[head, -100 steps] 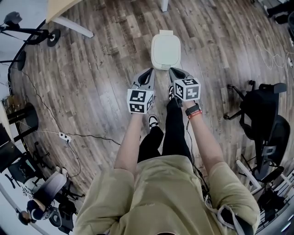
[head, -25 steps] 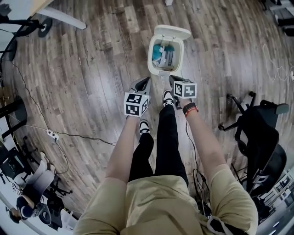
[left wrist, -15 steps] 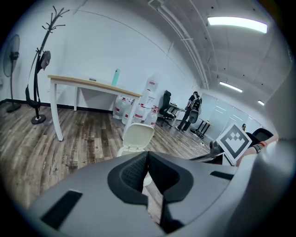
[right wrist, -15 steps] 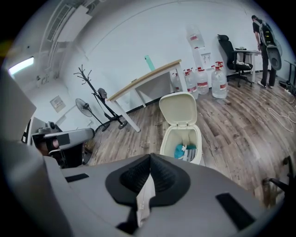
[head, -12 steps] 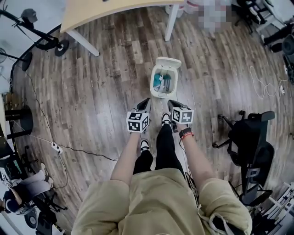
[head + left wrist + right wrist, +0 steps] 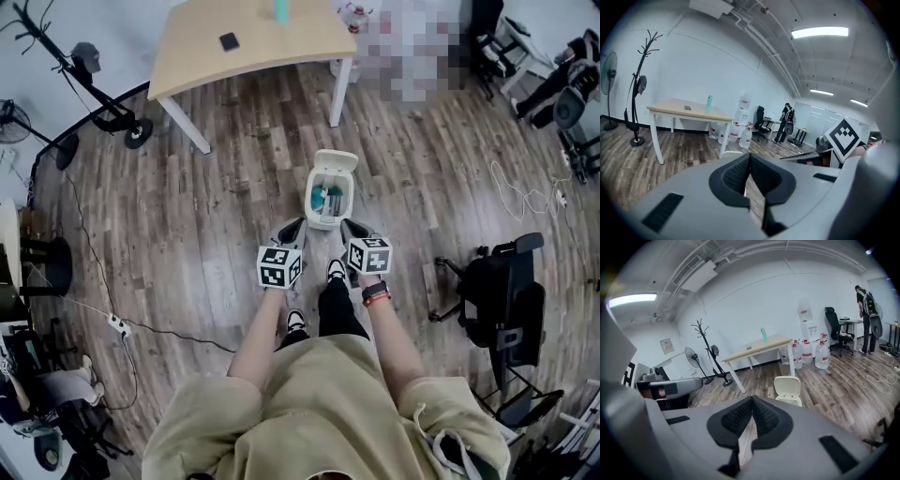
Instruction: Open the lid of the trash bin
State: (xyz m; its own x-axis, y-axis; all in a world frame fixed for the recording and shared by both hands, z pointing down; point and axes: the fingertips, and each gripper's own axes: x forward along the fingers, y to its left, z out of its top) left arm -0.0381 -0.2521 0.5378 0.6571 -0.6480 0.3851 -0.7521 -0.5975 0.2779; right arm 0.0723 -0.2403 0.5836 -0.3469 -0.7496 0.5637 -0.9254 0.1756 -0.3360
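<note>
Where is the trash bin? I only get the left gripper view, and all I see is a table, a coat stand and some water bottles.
Observer: The head view shows the trash bin on the wooden floor, just ahead of the person's front shoe.
Operator: Is its lid up?
Observer: Yes. The lid is tipped back, and the right gripper view shows it standing upright.
Operator: Is the right gripper holding it open?
Observer: No. The right gripper has its jaws together with nothing between them, and it is apart from the bin.
</note>
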